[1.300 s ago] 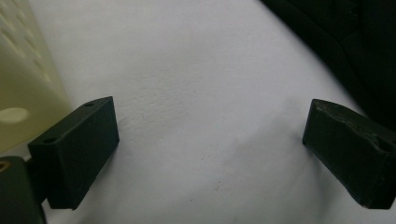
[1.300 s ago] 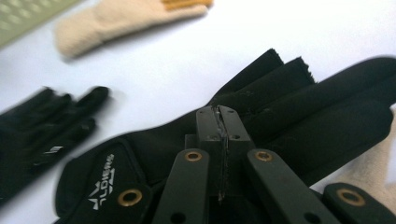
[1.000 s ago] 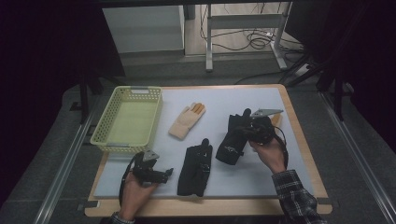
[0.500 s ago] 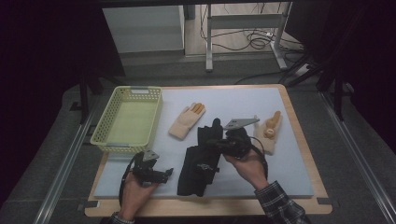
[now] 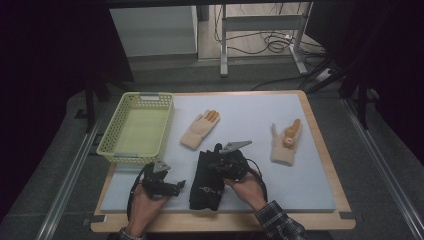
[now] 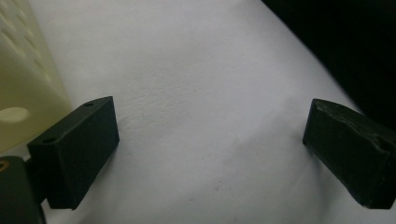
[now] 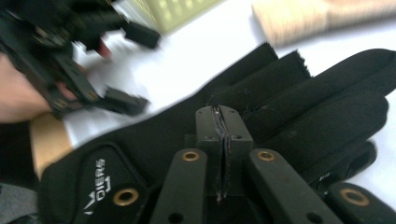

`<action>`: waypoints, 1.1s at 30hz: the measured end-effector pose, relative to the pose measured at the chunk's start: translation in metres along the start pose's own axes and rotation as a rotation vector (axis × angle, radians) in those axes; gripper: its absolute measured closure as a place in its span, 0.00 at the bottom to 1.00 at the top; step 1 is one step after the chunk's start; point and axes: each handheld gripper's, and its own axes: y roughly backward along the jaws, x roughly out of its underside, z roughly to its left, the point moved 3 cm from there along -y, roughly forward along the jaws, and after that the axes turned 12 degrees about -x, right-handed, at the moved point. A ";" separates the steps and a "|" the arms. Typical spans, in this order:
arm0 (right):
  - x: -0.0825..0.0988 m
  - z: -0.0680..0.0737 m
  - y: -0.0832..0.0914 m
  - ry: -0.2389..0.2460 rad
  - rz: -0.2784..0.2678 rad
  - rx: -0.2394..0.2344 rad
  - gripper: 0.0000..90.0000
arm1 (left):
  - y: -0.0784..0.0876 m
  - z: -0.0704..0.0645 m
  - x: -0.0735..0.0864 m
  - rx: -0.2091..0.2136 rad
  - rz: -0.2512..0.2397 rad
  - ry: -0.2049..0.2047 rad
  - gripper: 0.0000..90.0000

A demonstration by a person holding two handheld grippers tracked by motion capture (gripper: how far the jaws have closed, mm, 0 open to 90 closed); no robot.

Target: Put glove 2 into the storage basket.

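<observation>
Two grippers sit low in the high view: the right gripper (image 5: 216, 150), jaws pressed together with nothing between them, hovers over the black glove (image 5: 206, 181) at bottom centre (its fingers point up-frame). The left gripper (image 5: 181, 184), jaws spread wide, rests on the white mat (image 5: 250, 115) beside the yellow basket (image 5: 113, 145).
</observation>
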 end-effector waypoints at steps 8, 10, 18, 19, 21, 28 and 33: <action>0.009 -0.003 0.007 0.058 0.004 0.069 0.62 | 0.000 0.000 0.000 0.001 0.003 0.005 0.05; 0.011 -0.004 0.017 0.078 -0.008 0.089 0.62 | 0.000 0.001 0.000 0.004 -0.001 0.003 0.05; 0.050 -0.006 0.041 0.121 0.027 0.084 0.90 | 0.008 0.011 0.008 0.037 -0.013 -0.032 0.14; 0.050 -0.006 0.041 0.121 0.027 0.084 0.90 | 0.008 0.011 0.008 0.037 -0.013 -0.032 0.15; 0.061 -0.002 0.041 0.142 0.037 0.064 0.94 | 0.012 0.016 0.012 0.051 -0.007 -0.045 0.15; 0.070 0.009 0.027 0.170 0.084 0.033 0.95 | 0.014 0.016 0.017 0.060 -0.023 -0.047 0.11; 0.070 0.012 0.013 0.176 0.092 0.022 0.95 | 0.019 0.019 0.026 0.074 -0.041 -0.055 0.09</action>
